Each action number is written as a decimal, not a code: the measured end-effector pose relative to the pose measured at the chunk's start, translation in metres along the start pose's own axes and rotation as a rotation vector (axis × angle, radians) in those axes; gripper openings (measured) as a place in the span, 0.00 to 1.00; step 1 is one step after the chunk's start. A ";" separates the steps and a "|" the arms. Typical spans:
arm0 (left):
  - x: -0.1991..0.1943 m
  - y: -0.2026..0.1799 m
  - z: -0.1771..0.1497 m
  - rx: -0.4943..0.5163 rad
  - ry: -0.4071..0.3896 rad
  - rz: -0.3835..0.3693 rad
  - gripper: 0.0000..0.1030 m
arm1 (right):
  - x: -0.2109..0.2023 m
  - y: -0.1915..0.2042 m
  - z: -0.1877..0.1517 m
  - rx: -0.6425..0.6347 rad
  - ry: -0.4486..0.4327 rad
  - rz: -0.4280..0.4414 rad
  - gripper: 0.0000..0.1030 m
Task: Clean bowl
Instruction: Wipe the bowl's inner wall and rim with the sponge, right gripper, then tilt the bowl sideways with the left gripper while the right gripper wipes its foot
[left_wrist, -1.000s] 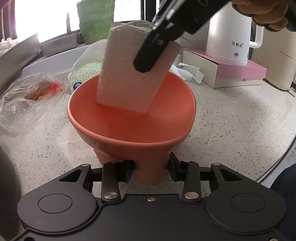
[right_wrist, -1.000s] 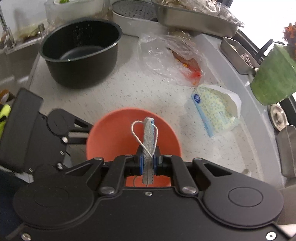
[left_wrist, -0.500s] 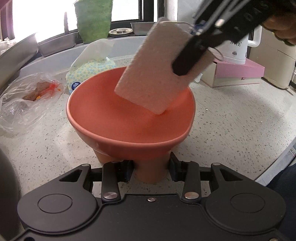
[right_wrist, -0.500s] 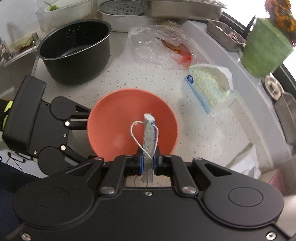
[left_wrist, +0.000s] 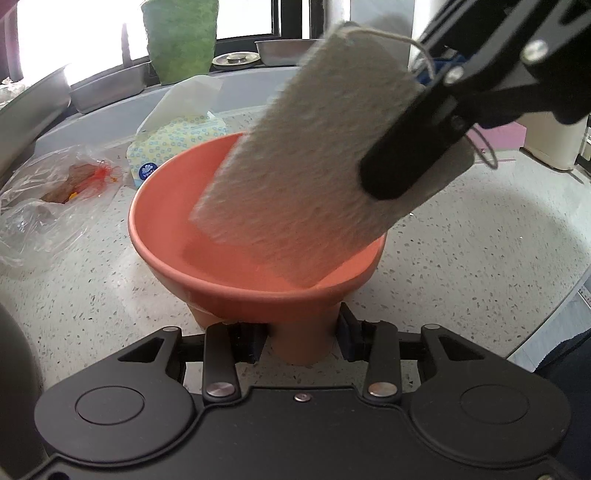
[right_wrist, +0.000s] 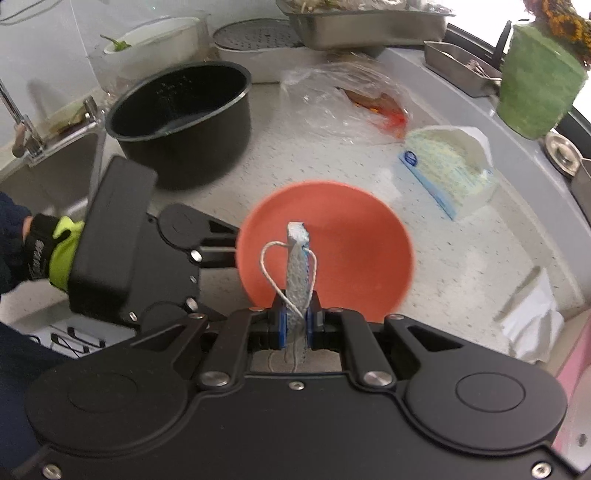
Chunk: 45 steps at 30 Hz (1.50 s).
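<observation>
On the speckled tabletop (left_wrist: 480, 258), the orange bowl (left_wrist: 236, 273) sits at centre frame, its foot clamped by the left hand-held gripper (left_wrist: 301, 338). The right hand-held gripper (right_wrist: 295, 325) pinches a sponge (left_wrist: 295, 177) angled into the bowl, so wiping looks underway, unfinished.

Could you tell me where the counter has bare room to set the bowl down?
Bare counter lies right of the bowl, out to the pink box, in the left view. A narrower strip runs between pot and tissue pack. Behind the bowl it is crowded: plastic bag, tissue pack, trays.
</observation>
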<state>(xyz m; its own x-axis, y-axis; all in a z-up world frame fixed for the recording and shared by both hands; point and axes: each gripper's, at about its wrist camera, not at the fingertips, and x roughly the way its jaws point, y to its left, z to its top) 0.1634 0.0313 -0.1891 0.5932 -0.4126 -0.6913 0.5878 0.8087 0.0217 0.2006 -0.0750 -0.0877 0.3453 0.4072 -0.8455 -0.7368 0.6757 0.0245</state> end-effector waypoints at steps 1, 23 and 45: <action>0.000 0.000 0.000 -0.001 0.001 0.002 0.37 | 0.000 0.001 0.002 0.001 -0.012 0.002 0.10; -0.018 -0.018 -0.007 0.056 -0.016 0.146 0.44 | -0.042 -0.086 -0.005 0.292 -0.208 -0.189 0.11; 0.011 -0.082 0.033 0.858 0.203 0.098 0.37 | 0.000 -0.073 -0.088 0.447 -0.154 -0.213 0.12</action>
<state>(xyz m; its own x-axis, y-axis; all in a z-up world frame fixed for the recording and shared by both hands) 0.1399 -0.0530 -0.1742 0.6013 -0.2098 -0.7710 0.7979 0.2095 0.5653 0.2035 -0.1782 -0.1361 0.5673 0.2948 -0.7689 -0.3323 0.9363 0.1138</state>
